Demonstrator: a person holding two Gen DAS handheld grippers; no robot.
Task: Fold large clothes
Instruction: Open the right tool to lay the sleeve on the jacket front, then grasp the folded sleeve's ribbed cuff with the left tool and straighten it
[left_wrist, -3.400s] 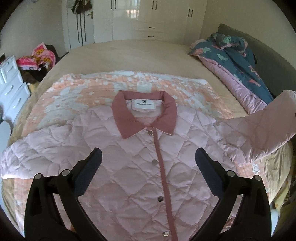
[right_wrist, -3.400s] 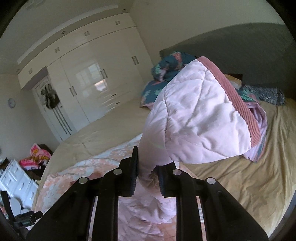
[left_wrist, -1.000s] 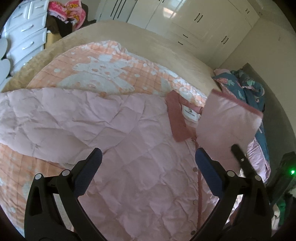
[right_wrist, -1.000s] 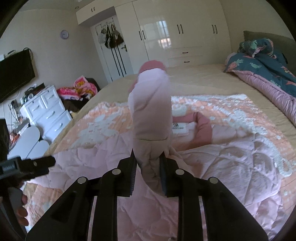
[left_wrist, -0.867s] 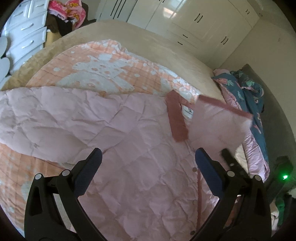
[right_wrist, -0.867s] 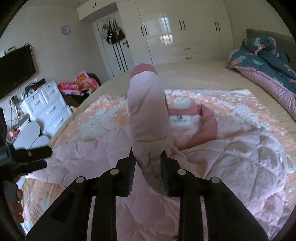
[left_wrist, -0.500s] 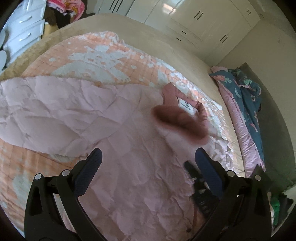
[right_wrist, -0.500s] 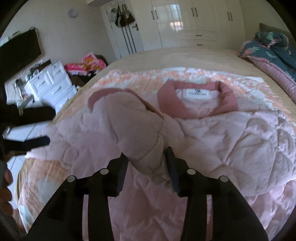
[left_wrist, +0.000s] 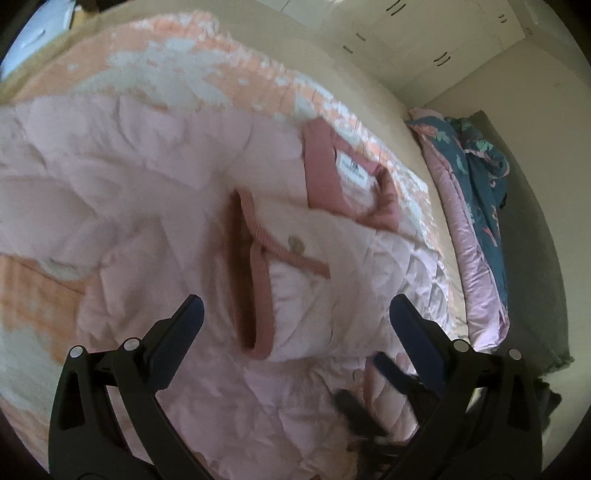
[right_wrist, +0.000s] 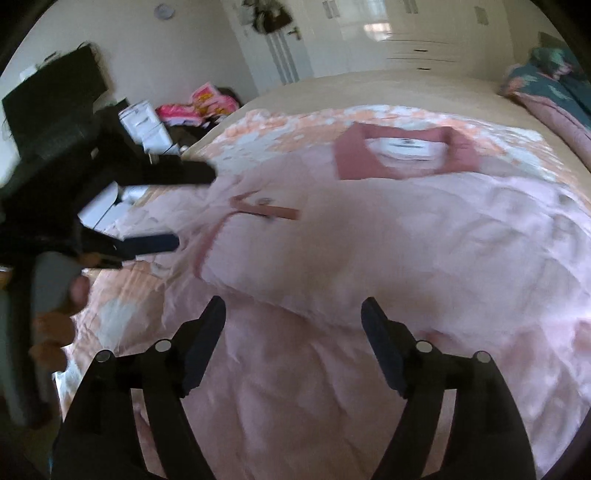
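A pale pink quilted jacket (left_wrist: 155, 206) with a dusty-rose collar (left_wrist: 321, 166) lies face up on the bed. One sleeve (left_wrist: 295, 280) with a rose cuff (left_wrist: 258, 295) is folded across the chest; it also shows in the right wrist view (right_wrist: 295, 251). My left gripper (left_wrist: 295, 314) is open and empty just above the cuff. My right gripper (right_wrist: 293, 314) is open and empty over the jacket's lower front (right_wrist: 295, 387). The left gripper also shows at the left of the right wrist view (right_wrist: 173, 206).
The jacket lies on an orange and white blanket (left_wrist: 177, 66) spread over the beige bed (right_wrist: 369, 88). A teal floral quilt (left_wrist: 476, 177) is heaped along the right side. White drawers (right_wrist: 144, 125) and pink clutter (right_wrist: 207, 99) stand beyond the left edge.
My right gripper let go of the sleeve and opened wide. The sleeve now lies flat across the chest. Both grippers have moved closer to the jacket.
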